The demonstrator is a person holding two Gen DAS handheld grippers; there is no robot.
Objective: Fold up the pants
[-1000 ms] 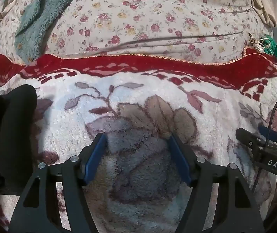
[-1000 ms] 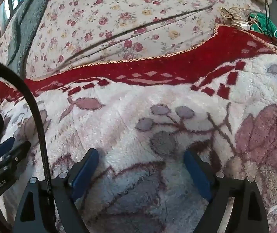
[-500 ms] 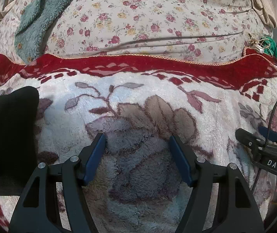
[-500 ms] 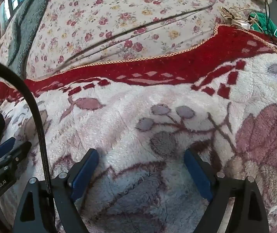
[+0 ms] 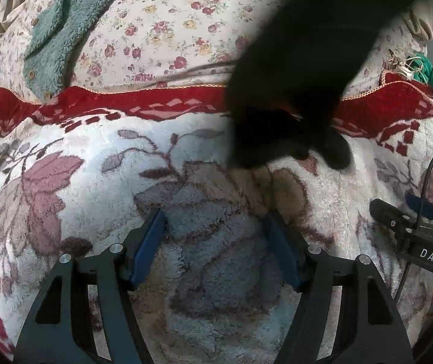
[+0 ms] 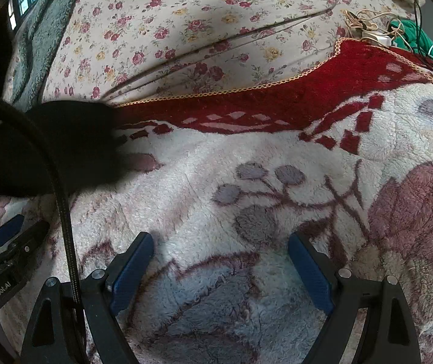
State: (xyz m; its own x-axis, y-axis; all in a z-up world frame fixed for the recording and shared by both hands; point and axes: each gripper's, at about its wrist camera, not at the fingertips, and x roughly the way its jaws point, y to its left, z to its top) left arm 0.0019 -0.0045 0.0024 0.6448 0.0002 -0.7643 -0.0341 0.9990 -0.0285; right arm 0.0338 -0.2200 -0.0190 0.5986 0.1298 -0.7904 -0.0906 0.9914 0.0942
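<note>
A black garment point(image 5: 301, 69), most likely the pants, blurred and dark, hangs across the upper right of the left wrist view, its lower edge touching the fleece blanket point(image 5: 101, 188) just past the red border band point(image 5: 143, 103). From the right wrist view the same black cloth point(image 6: 49, 151) bulks in at the left edge, lying on the blanket where the red band meets the white pile; I cannot tell waist from leg in either view. Neither tool has hold of it. The left gripper point(image 5: 216, 242) stands wide apart, blue pads facing each other over a grey flower in the blanket pattern, with nothing between them, well short of the cloth's lower edge. The right gripper point(image 6: 221, 270) is just as wide, blue pads spread over grey-blue fleece, empty, the cloth off to its left. Each tool shows at the edge of the other's view, side by side over the blanket. A braided black cable point(image 6: 61, 206) curves down the left of the right wrist view in front of the cloth. Beyond the blanket's gold-trimmed edge lies a cream sheet with small roses point(image 6: 192, 24), a grey-green fleece throw point(image 5: 64, 21) draped at its far left, and a tangle of cords and something green point(image 6: 398, 33) at the far right.
</note>
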